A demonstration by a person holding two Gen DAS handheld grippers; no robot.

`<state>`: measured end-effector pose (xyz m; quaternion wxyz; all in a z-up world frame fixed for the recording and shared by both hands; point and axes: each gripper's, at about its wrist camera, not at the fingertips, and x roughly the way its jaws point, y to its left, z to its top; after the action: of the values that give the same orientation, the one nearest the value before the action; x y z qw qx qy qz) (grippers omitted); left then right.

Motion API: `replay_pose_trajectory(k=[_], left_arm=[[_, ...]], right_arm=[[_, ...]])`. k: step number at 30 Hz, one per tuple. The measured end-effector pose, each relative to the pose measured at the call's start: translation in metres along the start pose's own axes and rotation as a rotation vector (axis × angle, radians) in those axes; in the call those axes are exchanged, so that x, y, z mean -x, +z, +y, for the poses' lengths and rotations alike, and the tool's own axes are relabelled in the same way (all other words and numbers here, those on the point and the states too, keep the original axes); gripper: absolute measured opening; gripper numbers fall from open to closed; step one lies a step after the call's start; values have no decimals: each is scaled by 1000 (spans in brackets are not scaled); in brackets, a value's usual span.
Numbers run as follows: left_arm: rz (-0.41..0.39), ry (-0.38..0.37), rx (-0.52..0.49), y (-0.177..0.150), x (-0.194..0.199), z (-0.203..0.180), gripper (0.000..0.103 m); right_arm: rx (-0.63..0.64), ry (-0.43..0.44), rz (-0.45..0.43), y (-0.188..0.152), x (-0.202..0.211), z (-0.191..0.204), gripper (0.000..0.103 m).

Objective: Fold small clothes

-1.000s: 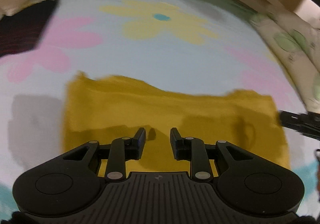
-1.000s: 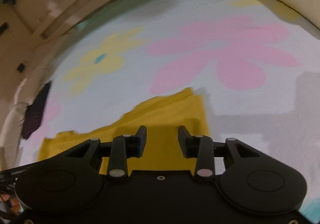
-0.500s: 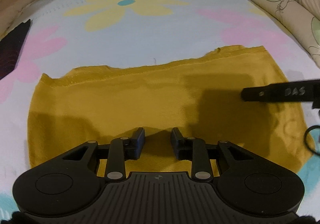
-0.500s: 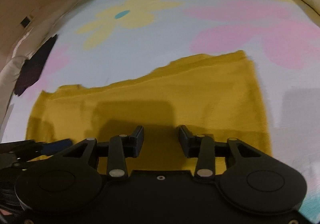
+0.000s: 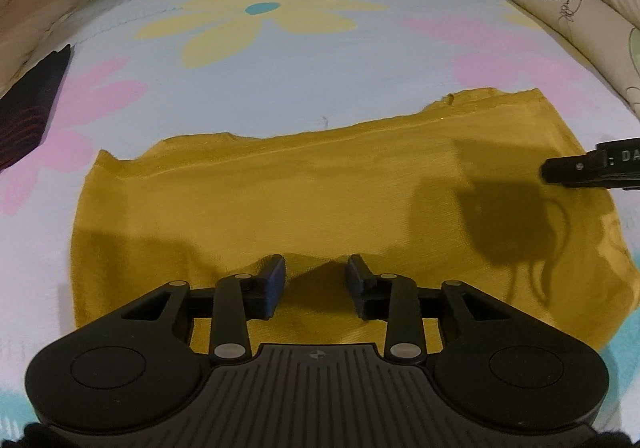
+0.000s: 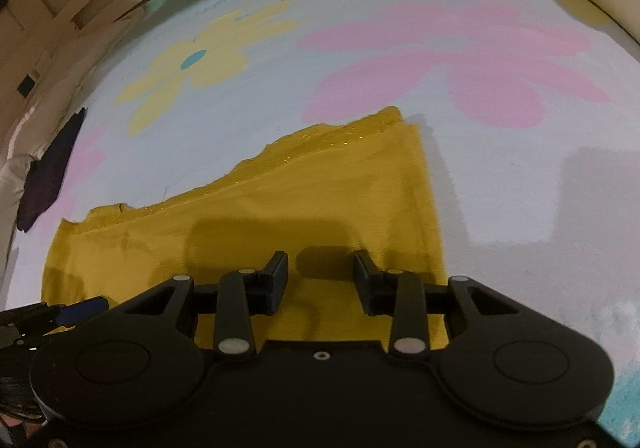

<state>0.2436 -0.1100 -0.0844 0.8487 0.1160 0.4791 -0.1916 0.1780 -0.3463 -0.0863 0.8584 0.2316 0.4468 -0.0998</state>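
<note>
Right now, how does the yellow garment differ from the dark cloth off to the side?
The yellow garment is mustard, plain and spread wide mid-sheet, beneath both tongs; the dark cloth is near-black with red lines in the left wrist view, shows far less, and lies at the sheet's left edge, away from the tongs. Both lie flat on the flowered sheet.

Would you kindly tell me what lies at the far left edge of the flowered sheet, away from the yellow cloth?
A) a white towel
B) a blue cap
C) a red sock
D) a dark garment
D: a dark garment lies at the left edge of the sheet, apart from the yellow cloth; the right wrist view shows it too.
</note>
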Motion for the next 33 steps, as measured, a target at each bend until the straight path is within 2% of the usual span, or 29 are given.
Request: replay_pose_trajectory(k=[3,4,8,12,15,17,21,23,25,31,33], left_arm=[[-1,-5,6,0,-1,1,35],[-1,-5,6,0,-2,1,36],[-2,-11,13,0,-3,0,37],[-5,-21,27,0,-4,2,40],[-7,-19,28,0,-5,2,41],[-9,-14,29,0,-5,0,42],[-14,-3,36,1,-7,-2,45],[-17,0,46,1,-7,-3,46],[-20,3,55,2,-8,-3,48],[-29,1,77,2,-10,-4,54],[-34,-10,93,2,-9,-3,61]], right_arm=[[-18,16,-6,2,3,-6,47],[-23,22,-14,2,6,-9,51],[-78,66,-81,6,20,-32,81],[-184,187,-98,7,27,-68,85],[-272,295,-39,1,20,-96,88],[-315,333,20,-6,9,-111,88],[-284,431,24,-13,6,-121,93],[-308,495,28,-13,3,-125,103],[-308,538,17,-12,-1,-124,103],[-181,596,19,-3,-19,-99,103],[-161,621,16,1,-26,-90,103]])
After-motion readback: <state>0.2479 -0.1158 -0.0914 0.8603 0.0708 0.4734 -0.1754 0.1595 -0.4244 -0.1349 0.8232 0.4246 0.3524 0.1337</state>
